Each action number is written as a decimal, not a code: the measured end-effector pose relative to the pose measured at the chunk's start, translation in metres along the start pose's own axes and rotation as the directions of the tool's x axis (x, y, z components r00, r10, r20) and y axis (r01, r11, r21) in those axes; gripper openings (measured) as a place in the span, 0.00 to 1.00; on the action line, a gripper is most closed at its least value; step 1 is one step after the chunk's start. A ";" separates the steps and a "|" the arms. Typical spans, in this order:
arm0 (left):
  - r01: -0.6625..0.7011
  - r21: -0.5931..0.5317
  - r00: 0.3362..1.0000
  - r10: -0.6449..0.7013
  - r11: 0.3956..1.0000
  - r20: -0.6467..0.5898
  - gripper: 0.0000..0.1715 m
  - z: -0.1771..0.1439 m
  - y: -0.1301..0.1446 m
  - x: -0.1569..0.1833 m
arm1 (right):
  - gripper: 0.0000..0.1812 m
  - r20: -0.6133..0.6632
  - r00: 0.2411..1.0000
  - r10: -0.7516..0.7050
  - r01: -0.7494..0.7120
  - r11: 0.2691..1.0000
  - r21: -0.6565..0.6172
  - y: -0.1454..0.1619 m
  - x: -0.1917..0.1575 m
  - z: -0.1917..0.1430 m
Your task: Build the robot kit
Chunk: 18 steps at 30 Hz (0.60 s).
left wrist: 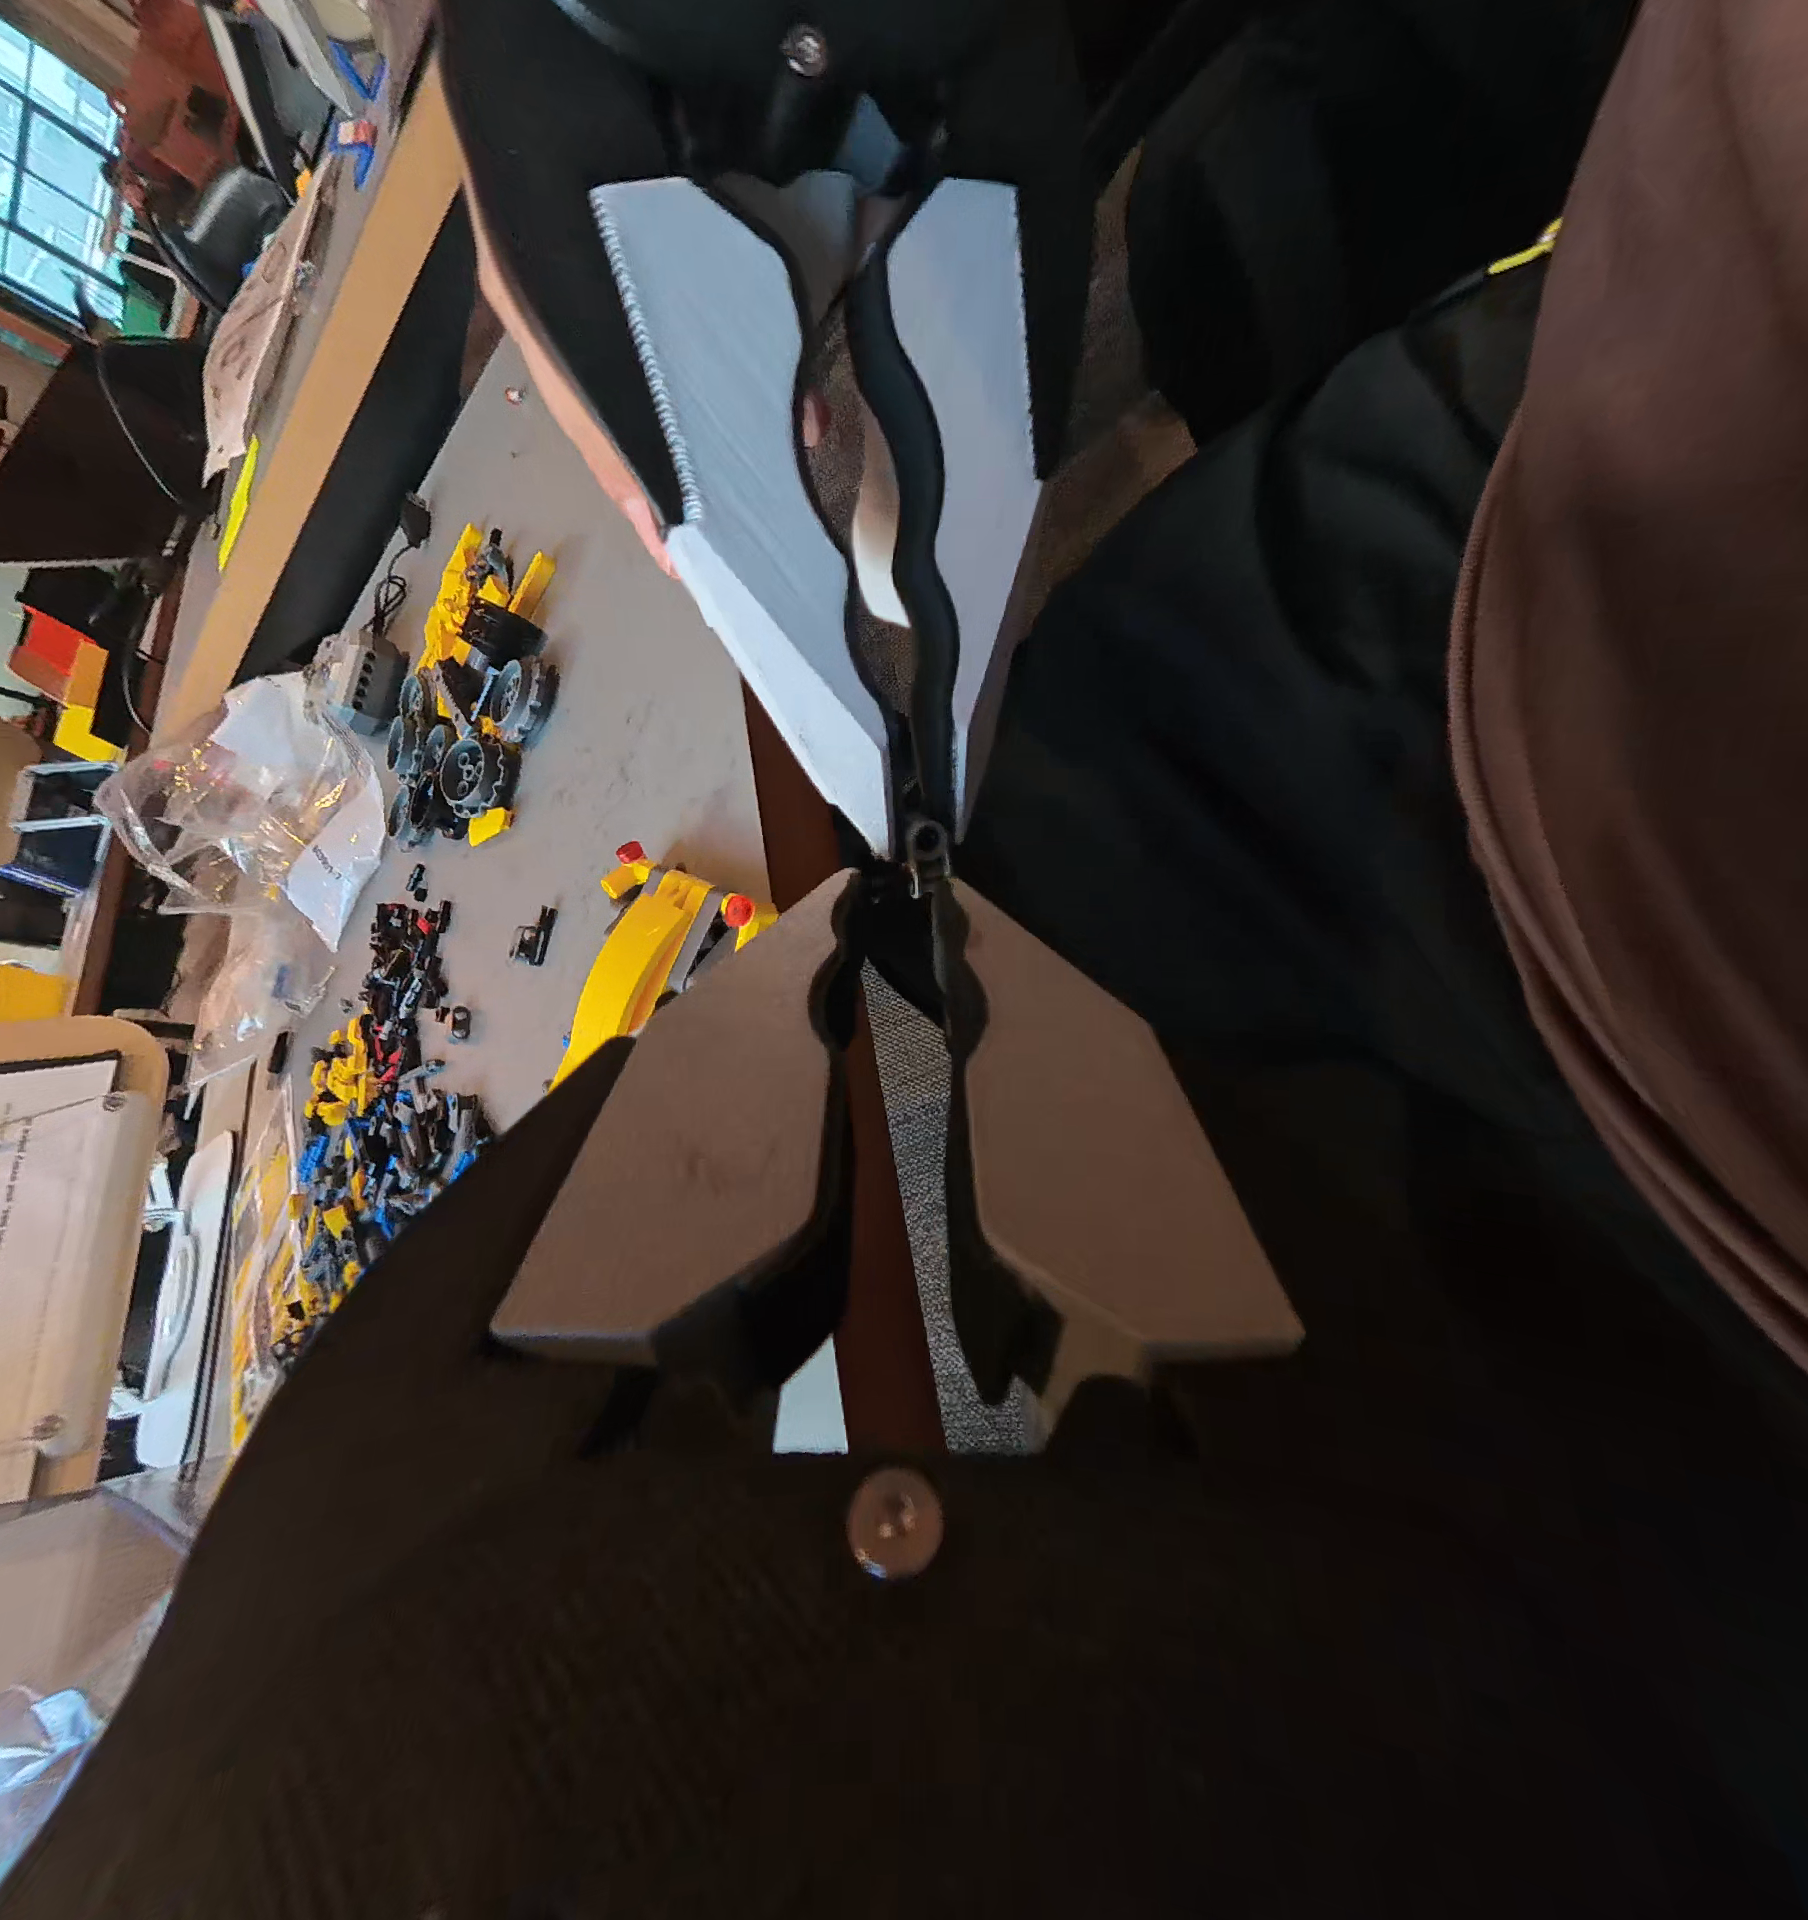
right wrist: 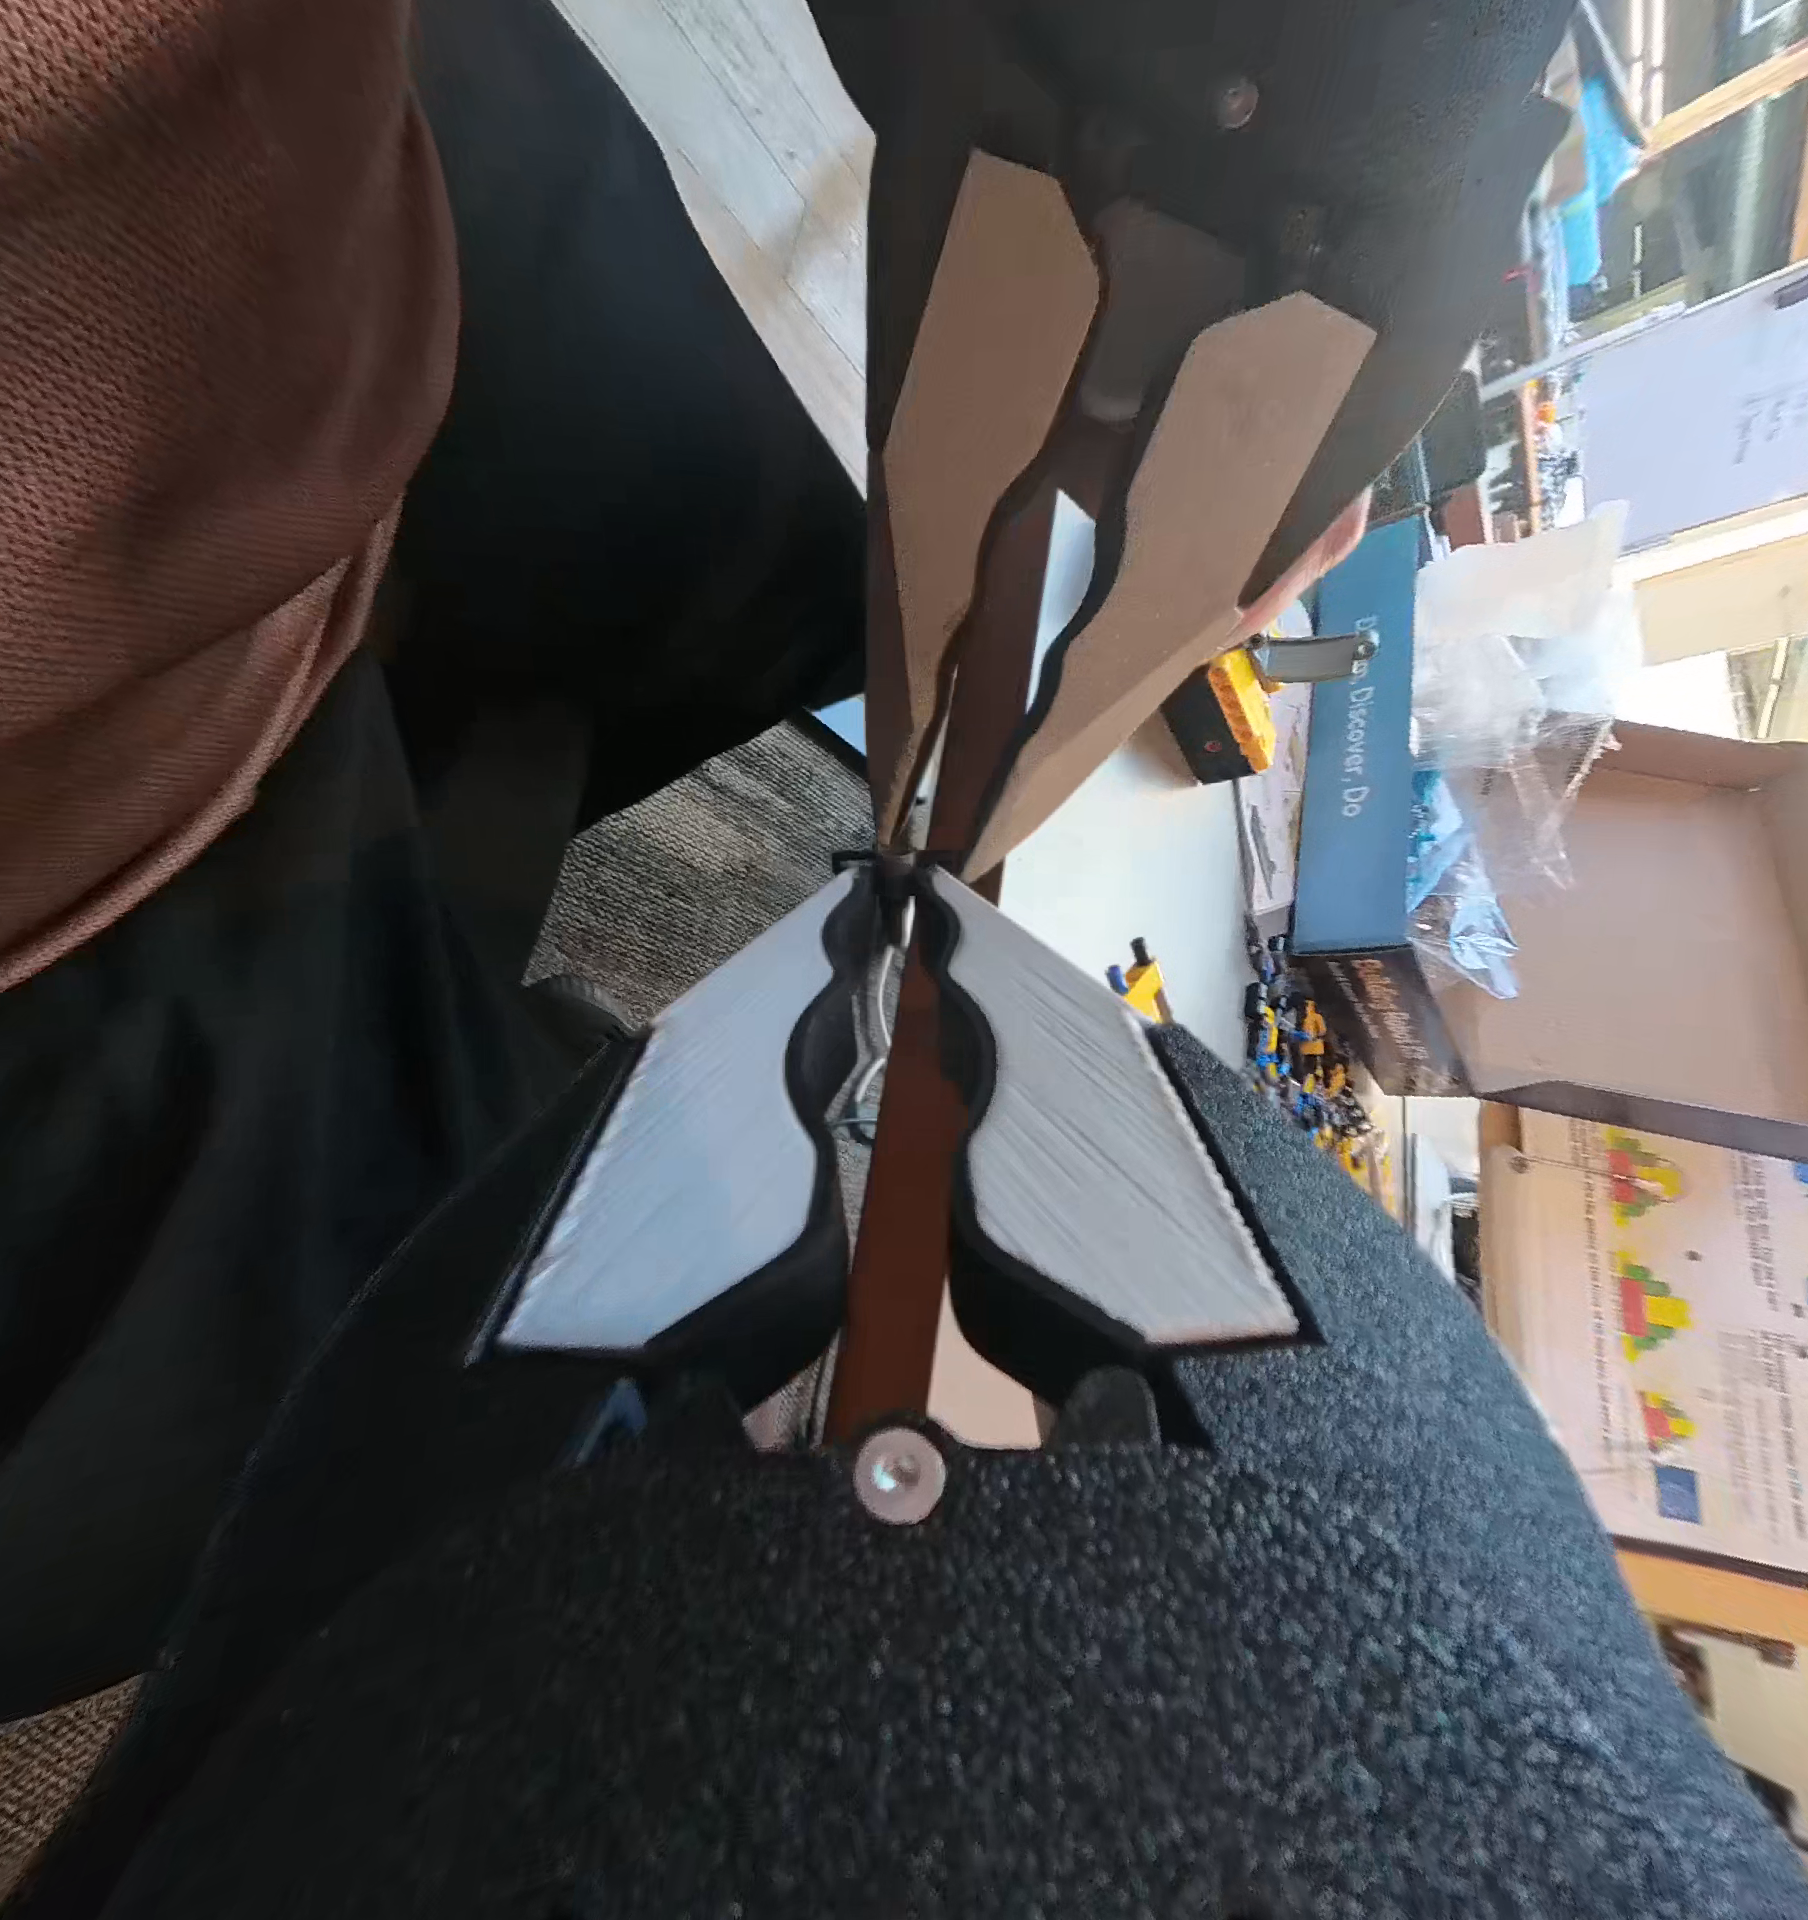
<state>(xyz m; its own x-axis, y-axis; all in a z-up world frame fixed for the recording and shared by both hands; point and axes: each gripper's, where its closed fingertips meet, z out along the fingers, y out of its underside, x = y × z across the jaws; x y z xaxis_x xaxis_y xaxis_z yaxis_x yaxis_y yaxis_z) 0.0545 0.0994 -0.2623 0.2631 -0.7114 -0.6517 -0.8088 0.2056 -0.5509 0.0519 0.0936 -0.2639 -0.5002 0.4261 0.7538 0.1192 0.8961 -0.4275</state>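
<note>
Left gripper (left wrist: 895, 888): beige fingers closed down to the tips, tips pressed against small black part (left wrist: 921, 844); unclear whether actually clamping it. Right gripper (left wrist: 921, 821): white ribbed fingers likewise pinched almost shut, tips right on same part from opposite side, apparently clamping it. Tip to tip, part sandwiched between the two, held in the air just off the edge of grey table (left wrist: 661, 665).

Left wrist view, placed relative to small black part:
- Far left: crumpled clear plastic bags (left wrist: 245, 790) on table, white paper slip inside.
- Left and lower: loose pile of small bricks (left wrist: 391, 1122), black, yellow and blue, scattered.
- Left and higher: yellow wheeled model (left wrist: 474, 707) with grey-hubbed black tyres, lying on table next to bags.
- Just left: yellow curved piece (left wrist: 640, 966) with red studs, partly hidden behind left gripper finger.
- Right: black clothing, then brown garment (left wrist: 1658, 727) filling the frame edge.

Right wrist view, same landmark:
- Left: brown garment, black clothing below.
- Centre: part at fingertip junction, both pairs of fingers converging on it.
- Right: blue box (right wrist: 1357, 748) standing on table, then open cardboard box (right wrist: 1658, 935) with clear plastic spilling out.
- Right and lower: printed sheet (right wrist: 1710, 1351) with coloured brick pictures.
</note>
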 end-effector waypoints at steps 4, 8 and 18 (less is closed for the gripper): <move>-0.044 -0.026 0.999 0.044 0.999 -0.013 0.05 0.002 0.002 0.005 | 0.02 0.044 0.999 0.013 -0.016 0.998 0.062 -0.008 -0.005 -0.003; -0.094 -0.023 0.995 0.093 0.995 -0.030 0.04 0.001 -0.003 0.011 | 0.02 0.083 0.996 0.018 -0.028 0.993 0.115 -0.014 -0.009 -0.006; -0.084 0.002 0.995 0.084 0.996 0.046 0.06 -0.003 -0.013 0.009 | 0.02 0.219 0.942 0.254 -0.304 0.921 0.243 -0.018 -0.009 -0.017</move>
<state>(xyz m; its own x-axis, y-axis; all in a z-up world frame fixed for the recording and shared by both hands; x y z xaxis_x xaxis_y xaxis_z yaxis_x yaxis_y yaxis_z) 0.0660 0.0878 -0.2593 0.2182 -0.6602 -0.7186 -0.8272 0.2655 -0.4952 0.0689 0.0757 -0.2540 -0.6288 0.6017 0.4925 0.0536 0.6655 -0.7445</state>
